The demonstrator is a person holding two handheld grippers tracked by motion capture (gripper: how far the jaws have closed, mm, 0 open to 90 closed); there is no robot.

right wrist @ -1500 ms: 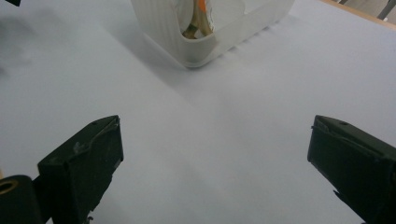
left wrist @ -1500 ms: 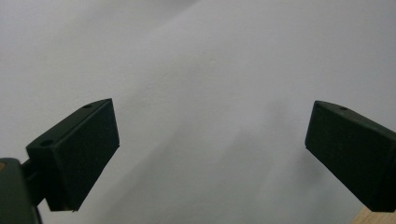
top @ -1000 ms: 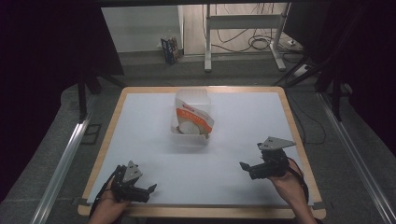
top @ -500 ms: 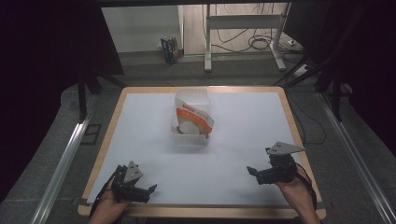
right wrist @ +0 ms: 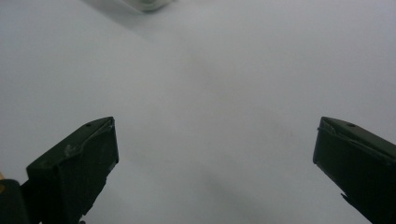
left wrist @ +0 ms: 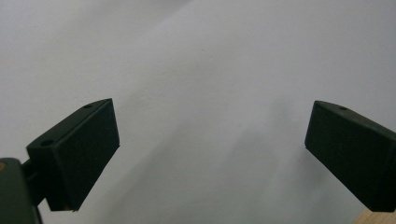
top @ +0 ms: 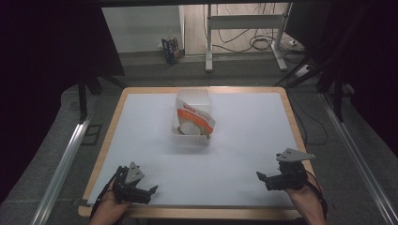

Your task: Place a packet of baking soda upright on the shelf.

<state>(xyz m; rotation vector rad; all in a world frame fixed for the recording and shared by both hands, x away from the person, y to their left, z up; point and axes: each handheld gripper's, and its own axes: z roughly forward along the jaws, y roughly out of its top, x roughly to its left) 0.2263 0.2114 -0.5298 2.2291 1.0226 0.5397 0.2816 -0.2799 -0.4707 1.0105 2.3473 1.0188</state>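
Both tongs resting low in frame, jaws spread wide, gripping nothing: left tongs [top: 149, 191] at lower left, right tongs [top: 261, 177] at lower right. Clear plastic container [top: 192, 116] sitting at centre frame, orange-and-white packet [top: 196, 121] tucked inside it, well apart from either tongs.

Likely step: reaching in. Best approaching level, jaws kept wide, one steadying the thin wall, the other pinching the packet's top edge.

White table [top: 244, 136], wooden rim. Beyond, dim room: grey floor, cables, metal stand legs at upper frame.

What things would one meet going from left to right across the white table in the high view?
Left black two-jaw gripper → clear plastic container holding an orange and white packet → right black two-jaw gripper.
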